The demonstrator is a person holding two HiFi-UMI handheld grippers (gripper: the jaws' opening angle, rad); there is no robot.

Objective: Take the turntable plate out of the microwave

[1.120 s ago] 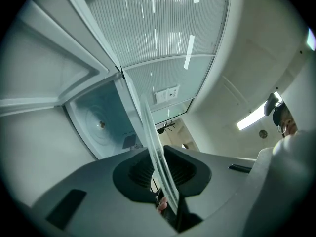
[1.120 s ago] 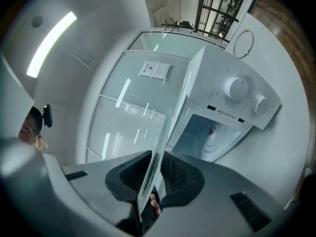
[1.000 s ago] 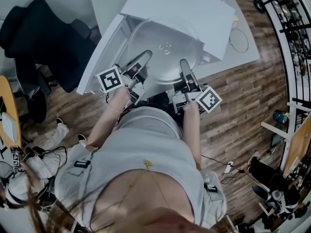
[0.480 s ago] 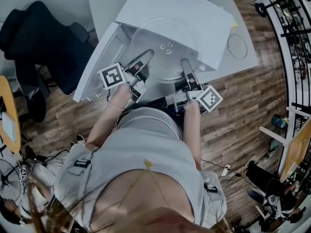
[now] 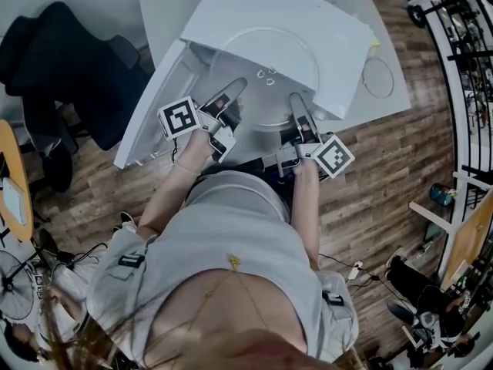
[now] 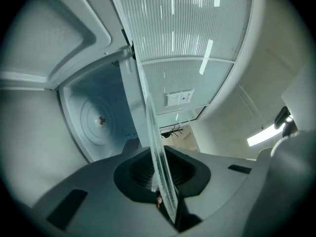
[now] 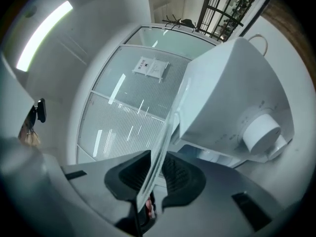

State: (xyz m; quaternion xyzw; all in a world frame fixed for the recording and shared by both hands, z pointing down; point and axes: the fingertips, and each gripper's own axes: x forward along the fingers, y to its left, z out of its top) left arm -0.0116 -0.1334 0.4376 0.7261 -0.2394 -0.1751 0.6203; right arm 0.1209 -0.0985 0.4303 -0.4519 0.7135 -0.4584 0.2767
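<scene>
At the near edge of the counter [image 5: 389, 91], the person is standing before the microwave [image 5: 308, 21], whose door [image 5: 150, 106] is hanging open toward the counter's left edge. Both grippers are clamping the near rim of the glass turntable plate [image 5: 266, 68]. The left gripper [image 5: 236, 88] and the right gripper [image 5: 296, 103] are each nearly closed, with only the thin glass edge separating the pads. Each gripper view is showing the rim edge-on between the ribbed pads [image 6: 143, 172] [image 7: 180, 174].

The plate is hanging roughly level in front of the cavity mouth. The bare drive hub [image 6: 101, 120] on the cavity floor suggests that extraction is mostly complete. The next move is calling for both grippers travelling together at matched height, since uneven motion could twist or drop the glass, followed by placement on a bare part of the counter.
</scene>
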